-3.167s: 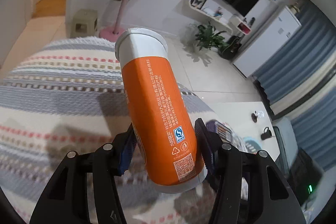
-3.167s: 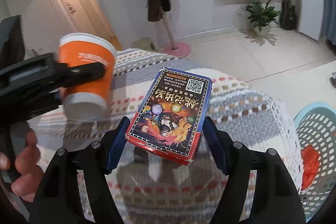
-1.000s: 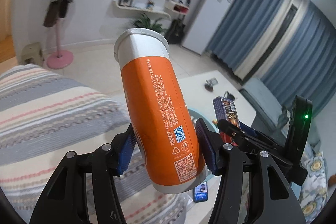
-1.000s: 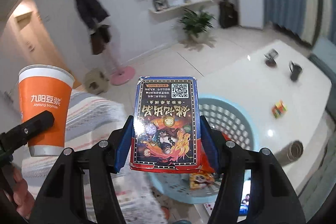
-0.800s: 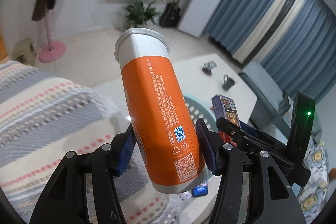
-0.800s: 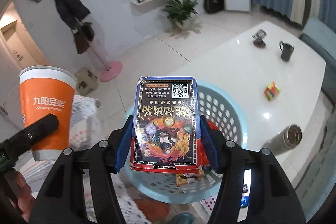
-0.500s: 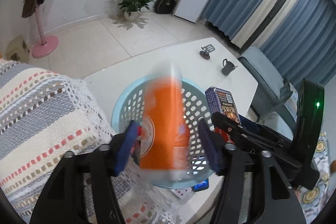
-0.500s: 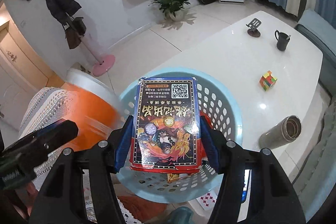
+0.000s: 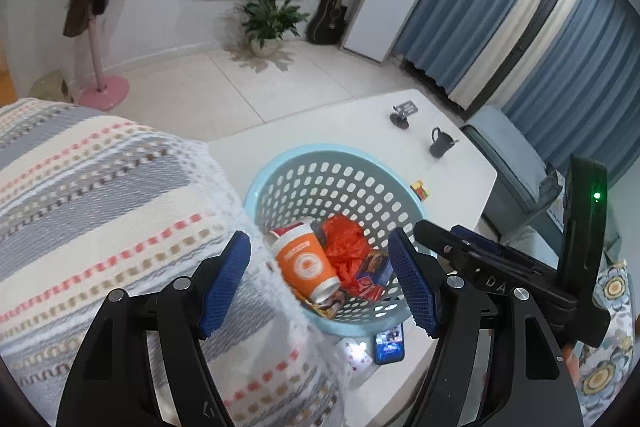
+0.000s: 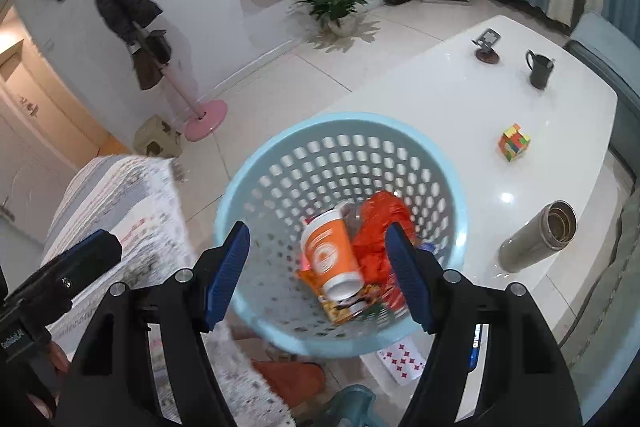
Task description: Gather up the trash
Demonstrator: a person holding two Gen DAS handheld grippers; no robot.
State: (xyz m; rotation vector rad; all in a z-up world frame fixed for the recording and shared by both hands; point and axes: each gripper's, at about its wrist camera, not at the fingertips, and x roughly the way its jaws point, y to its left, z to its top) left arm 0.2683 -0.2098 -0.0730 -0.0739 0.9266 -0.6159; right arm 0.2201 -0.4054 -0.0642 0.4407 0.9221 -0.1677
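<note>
A light blue perforated basket stands on the white table. Inside lie the orange paper cup, an orange crumpled bag, a blue card box and snack wrappers. My left gripper is open and empty, above the basket's near left edge. My right gripper is open and empty, directly over the basket. The right gripper's body shows at the right of the left wrist view.
A striped knitted cover lies left of the basket. On the white table are a dark mug, a colour cube, a phone stand, a steel flask, playing cards and a phone.
Both grippers opened over the basket. The orange cup dropped from the left gripper and the card box from the right; both now lie in the basket.
</note>
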